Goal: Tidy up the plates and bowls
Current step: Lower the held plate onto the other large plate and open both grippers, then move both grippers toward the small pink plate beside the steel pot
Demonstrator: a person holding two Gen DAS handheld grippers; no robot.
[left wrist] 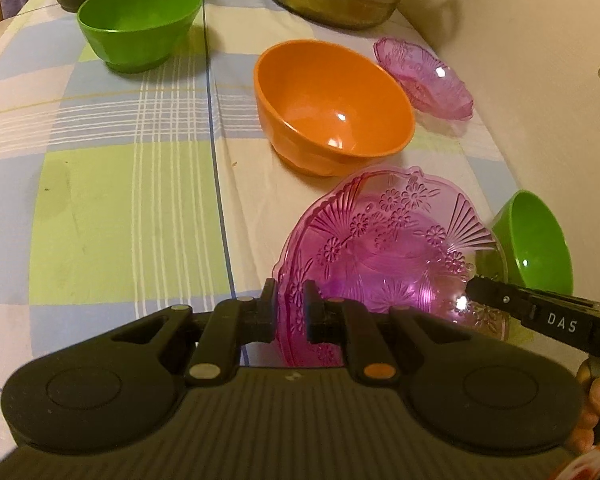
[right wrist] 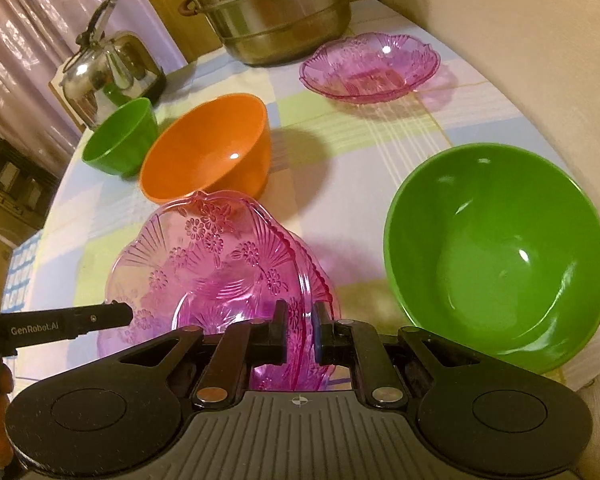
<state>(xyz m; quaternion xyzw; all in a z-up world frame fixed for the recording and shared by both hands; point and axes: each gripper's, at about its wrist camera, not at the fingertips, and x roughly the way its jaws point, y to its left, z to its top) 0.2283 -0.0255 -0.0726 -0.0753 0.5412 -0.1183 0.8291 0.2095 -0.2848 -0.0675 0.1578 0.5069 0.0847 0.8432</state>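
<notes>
A pink patterned glass plate (left wrist: 388,248) is held tilted just above the checked tablecloth, gripped from both sides. My left gripper (left wrist: 290,300) is shut on its near rim, and my right gripper (right wrist: 300,316) is shut on the opposite rim of the same plate (right wrist: 212,264). Each gripper's tip shows in the other's view, pinching the plate's edge: the right gripper (left wrist: 474,288) and the left gripper (right wrist: 124,314). Just beyond the plate stands an orange bowl (left wrist: 332,108) (right wrist: 212,148). A second pink plate (left wrist: 424,76) (right wrist: 370,66) lies farther back by the wall.
A large green bowl (right wrist: 500,256) (left wrist: 536,240) stands close to the right of the held plate. A smaller green bowl (left wrist: 140,20) (right wrist: 120,140) sits at the far left. A steel pot (right wrist: 276,12) and a kettle (right wrist: 108,64) stand at the back. The wall runs along the right.
</notes>
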